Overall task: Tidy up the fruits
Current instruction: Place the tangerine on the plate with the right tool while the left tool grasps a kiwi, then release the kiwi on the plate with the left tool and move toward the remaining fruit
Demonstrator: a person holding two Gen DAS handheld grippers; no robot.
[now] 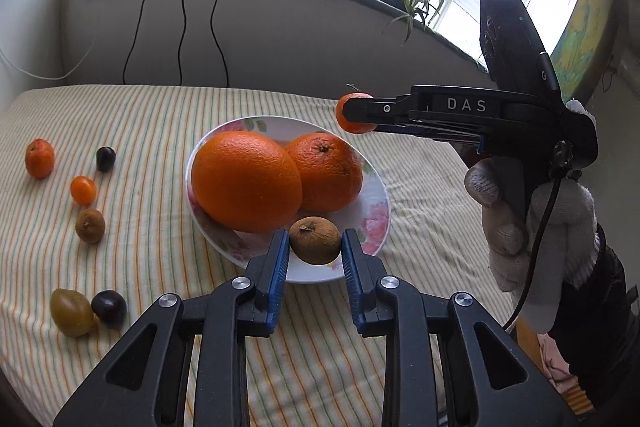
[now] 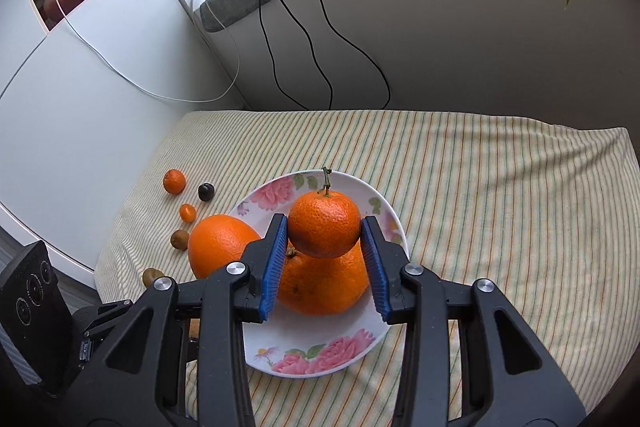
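Observation:
A floral white plate (image 1: 372, 203) (image 2: 320, 355) holds a large orange (image 1: 246, 181) (image 2: 218, 247) and a second orange (image 1: 328, 171) (image 2: 322, 287). A brown kiwi-like fruit (image 1: 315, 241) lies at the plate's near rim between the pads of my left gripper (image 1: 315, 253); the jaws stand just beside it, and contact is unclear. My right gripper (image 2: 325, 229) (image 1: 352, 113) is shut on a small stemmed mandarin (image 2: 324, 223) (image 1: 347, 117), held above the plate.
On the striped cloth left of the plate lie a small mandarin (image 1: 39, 158), two dark plums (image 1: 106, 158) (image 1: 109, 307), a kumquat (image 1: 83, 189), a brown fruit (image 1: 90, 225) and a greenish fruit (image 1: 72, 311). Cables hang from the windowsill behind the table.

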